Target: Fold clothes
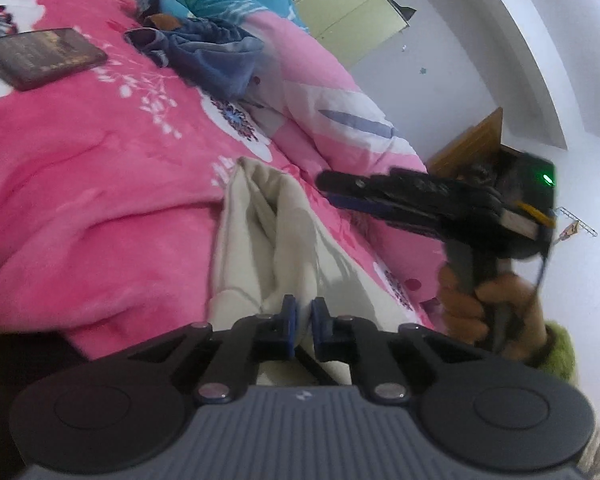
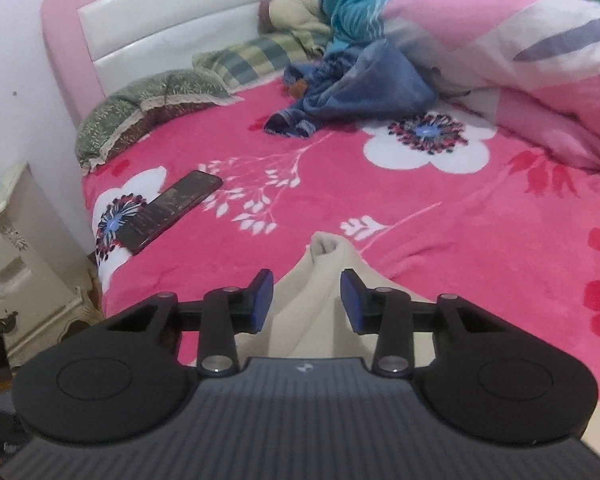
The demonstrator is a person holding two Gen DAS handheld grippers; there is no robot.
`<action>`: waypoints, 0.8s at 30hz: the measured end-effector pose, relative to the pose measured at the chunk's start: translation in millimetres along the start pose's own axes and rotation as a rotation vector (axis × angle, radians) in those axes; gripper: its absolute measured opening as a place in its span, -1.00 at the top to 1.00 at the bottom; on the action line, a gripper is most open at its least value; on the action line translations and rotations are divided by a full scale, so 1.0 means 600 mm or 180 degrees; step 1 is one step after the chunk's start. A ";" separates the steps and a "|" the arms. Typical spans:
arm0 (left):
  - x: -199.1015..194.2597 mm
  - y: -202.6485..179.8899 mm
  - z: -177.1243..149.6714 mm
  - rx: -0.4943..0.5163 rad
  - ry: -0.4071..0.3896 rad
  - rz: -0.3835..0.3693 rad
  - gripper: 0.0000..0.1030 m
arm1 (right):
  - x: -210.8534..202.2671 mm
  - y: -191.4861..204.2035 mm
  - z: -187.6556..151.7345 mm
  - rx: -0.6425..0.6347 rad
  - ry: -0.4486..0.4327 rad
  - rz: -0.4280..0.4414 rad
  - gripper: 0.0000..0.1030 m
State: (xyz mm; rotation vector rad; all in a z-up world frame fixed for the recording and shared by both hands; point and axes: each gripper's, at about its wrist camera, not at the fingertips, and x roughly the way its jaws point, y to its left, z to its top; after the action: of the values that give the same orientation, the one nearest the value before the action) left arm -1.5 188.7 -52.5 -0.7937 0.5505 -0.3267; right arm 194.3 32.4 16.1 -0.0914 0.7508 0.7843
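L gripper [image 1: 304, 322] has its blue pads nearly together, pinching a fold of the cream garment [image 1: 268, 232], which lies bunched on the pink floral blanket [image 1: 80, 168] near the bed's front edge. Cloth runs up between the pads & on under the gripper body, so its near end is hidden. Can't tell what kind of garment it is; just pale folds w/ a knotted-looking tip at the far end.

R gripper [image 2: 306, 300] is spread wide, pads either side of the same cream cloth, apart from it, not gripping. From the left wrist view the R gripper is seen side-on over the blanket, just right of the garment, blurred, green light on its housing. A hand [image 1: 484, 308] wraps its handle; a fuzzy green cuff [image 1: 560, 352] shows at the wrist, rest of the person cut off.

Further back on the blanket: a dark phone [image 2: 170, 210] lying flat, well apart from the cream cloth. Beyond it a crumpled blue garment [image 2: 356, 92] against a heaped pink-and-white quilt [image 2: 520, 52]; part of it is tucked under the quilt. Two greenish pillows [image 2: 148, 108] by the pink & white headboard [image 2: 164, 20]. Something brown & tan sits behind the pillows, too small to make out. A pale bedside cabinet [image 2: 16, 240] is cut off at the frame's left edge.
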 end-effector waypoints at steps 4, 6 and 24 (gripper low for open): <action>0.002 0.003 -0.008 0.0085 0.0038 0.0004 0.84 | 0.039 0.021 0.006 -0.0513 0.0121 -0.0346 0.29; 0.004 0.004 -0.007 0.0107 0.0043 -0.0019 0.84 | 0.053 0.035 0.014 -0.0904 0.0184 -0.0462 0.26; 0.006 0.017 -0.011 0.0118 0.0120 -0.0057 0.84 | 0.142 -0.017 0.037 -0.0256 0.0399 -0.0262 0.74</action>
State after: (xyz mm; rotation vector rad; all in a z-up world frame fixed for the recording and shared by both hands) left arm -2.0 190.1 -65.1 -0.7583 0.5715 -0.3680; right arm 253.8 84.8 -24.3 -0.2443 0.8288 0.7351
